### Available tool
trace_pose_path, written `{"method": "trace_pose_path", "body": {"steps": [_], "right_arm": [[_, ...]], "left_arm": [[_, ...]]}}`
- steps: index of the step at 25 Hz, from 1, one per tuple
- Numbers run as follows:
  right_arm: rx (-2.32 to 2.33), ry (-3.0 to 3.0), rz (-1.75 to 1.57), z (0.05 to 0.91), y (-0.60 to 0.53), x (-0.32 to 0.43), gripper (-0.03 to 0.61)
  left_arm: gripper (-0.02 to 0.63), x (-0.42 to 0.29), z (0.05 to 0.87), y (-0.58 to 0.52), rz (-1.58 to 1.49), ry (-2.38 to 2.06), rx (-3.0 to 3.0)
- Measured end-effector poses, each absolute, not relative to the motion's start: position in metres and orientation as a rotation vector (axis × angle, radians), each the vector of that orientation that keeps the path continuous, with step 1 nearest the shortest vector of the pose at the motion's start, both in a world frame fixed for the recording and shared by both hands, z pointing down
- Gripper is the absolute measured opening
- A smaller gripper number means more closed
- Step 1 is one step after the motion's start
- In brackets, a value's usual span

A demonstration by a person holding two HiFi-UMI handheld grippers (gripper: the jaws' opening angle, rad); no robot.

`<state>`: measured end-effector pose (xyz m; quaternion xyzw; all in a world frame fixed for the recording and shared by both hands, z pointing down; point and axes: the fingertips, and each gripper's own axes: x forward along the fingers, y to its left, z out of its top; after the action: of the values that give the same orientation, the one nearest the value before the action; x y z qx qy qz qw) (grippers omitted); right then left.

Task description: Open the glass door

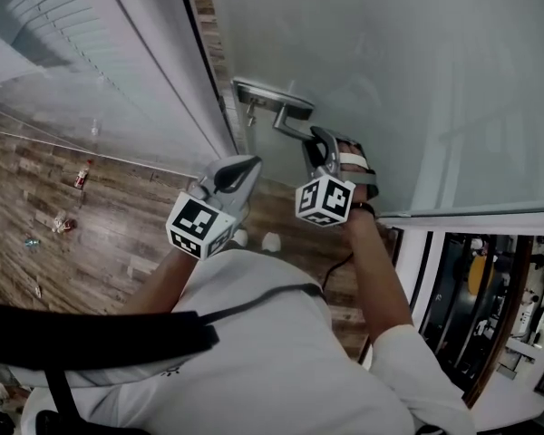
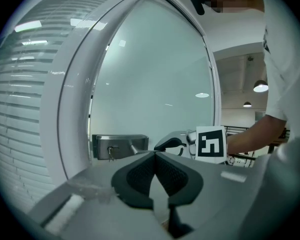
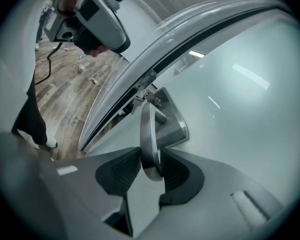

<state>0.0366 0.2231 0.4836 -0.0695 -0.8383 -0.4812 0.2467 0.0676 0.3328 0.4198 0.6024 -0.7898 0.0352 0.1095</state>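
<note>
The frosted glass door (image 1: 390,80) carries a steel lock plate (image 1: 270,96) with a lever handle (image 1: 288,127) near its edge. My right gripper (image 1: 319,145) reaches up to the free end of that lever. In the right gripper view the lever handle (image 3: 150,139) runs between the two dark pads (image 3: 121,171), and the right gripper (image 3: 151,166) is shut on it. My left gripper (image 1: 240,172) hangs left of the handle and below it, apart from the door. Its jaws meet at the tips with nothing in them, so the left gripper (image 2: 155,156) is shut. The lock plate (image 2: 120,146) lies just beyond it.
A white door frame (image 1: 177,71) and a window with blinds (image 1: 63,25) stand left of the door. Small bits of litter (image 1: 80,178) lie on the wooden floor (image 1: 100,234). At the lower right an opening (image 1: 490,306) shows another room. A cable (image 1: 344,265) hangs from the right gripper.
</note>
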Motion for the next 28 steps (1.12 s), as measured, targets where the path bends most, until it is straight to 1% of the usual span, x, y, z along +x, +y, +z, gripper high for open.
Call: {"method": "trace_pose_path", "body": {"steps": [6,10,15,21,28], "right_arm": [[-0.284,-2.214,-1.471,0.490,0.189,-0.011,0.108],[-0.323,-2.198,-1.510,0.488,0.170,-0.033,0.100],[-0.283,-2.207,-1.502,0.482,0.176,-0.027,0.100],[-0.224,-2.200,-1.477,0.483,0.171,-0.039,0.100],[-0.154,-2.195,-1.459,0.479,0.182,-0.033,0.100]], "left_arm": [[0.005,0.042,0.427,0.298,0.114,-2.333,1.724],[0.005,0.032,0.424,0.280,0.116,-2.339,1.694],[0.005,0.051,0.419,0.288,0.107,-2.328,1.741],[0.005,0.039,0.420,0.275,0.088,-2.265,1.855],[0.005,0.055,0.408,0.276,0.068,-2.166,2.028]]}}
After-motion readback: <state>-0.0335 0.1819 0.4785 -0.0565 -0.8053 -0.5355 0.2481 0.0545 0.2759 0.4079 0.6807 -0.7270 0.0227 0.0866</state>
